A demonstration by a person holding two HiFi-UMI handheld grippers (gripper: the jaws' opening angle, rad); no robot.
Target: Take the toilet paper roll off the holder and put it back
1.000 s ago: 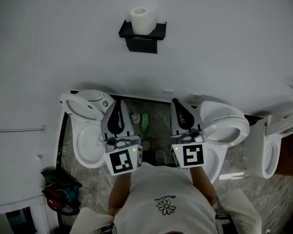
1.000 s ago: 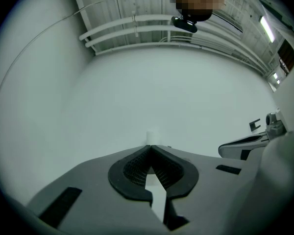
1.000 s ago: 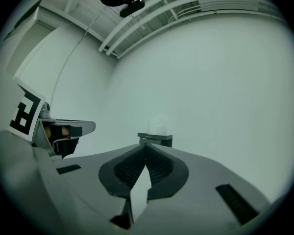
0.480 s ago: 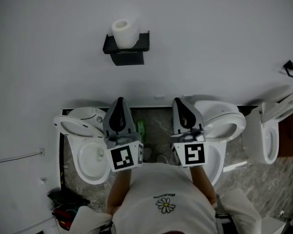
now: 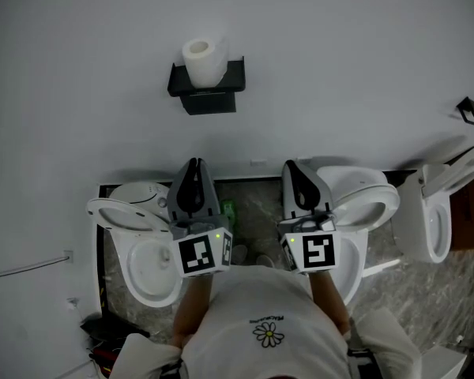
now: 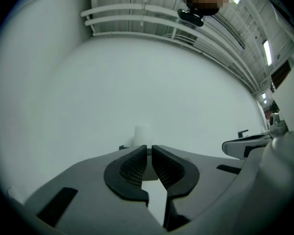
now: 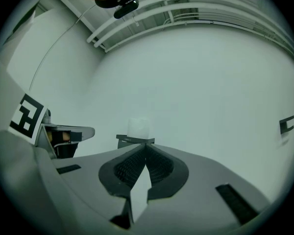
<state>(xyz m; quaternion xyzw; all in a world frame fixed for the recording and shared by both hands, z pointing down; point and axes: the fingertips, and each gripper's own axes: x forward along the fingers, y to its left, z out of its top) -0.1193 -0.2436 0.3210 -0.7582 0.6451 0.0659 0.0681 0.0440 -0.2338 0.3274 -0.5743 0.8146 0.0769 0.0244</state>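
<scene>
Item: toilet paper roll (image 5: pixel 205 60), white, stood on end on top of black holder (image 5: pixel 234 79) fixed to wall (image 5: pixel 340 69). Core opening faces up, so long axis runs vertical along the wall. Pos. vs jaws, head view: roll lies at 12 o'clock from left gripper (image 5: pixel 193 164), almost dead ahead, and approx 11 o'clock from right gripper (image 5: pixel 289 165); both well apart from it, no contact. Left gripper judged nearer and better lined up: left gripper view puts the roll at 12, just over the jaw tips. Right gripper view: roll + holder at 12, a hair toward 11. Jaws, left: closed to a thin slit, nothing btwn. Jaws, right: tips meeting, nothing held. Judgement: the reach goes up and fwd to the wall, and the jaws need spreading wide first, since an upright axis means closing across the roll's flanks. Hidden/unclear: roll's lower part + most of holder masked by the jaw bodies in left gripper view. Holder underside, and any bar below the shelf, not resolvable in head view. Depth from jaws to wall unreadable on the blank white surface. Whether the roll stands loose or sits on a peg: can't tell.
</scene>
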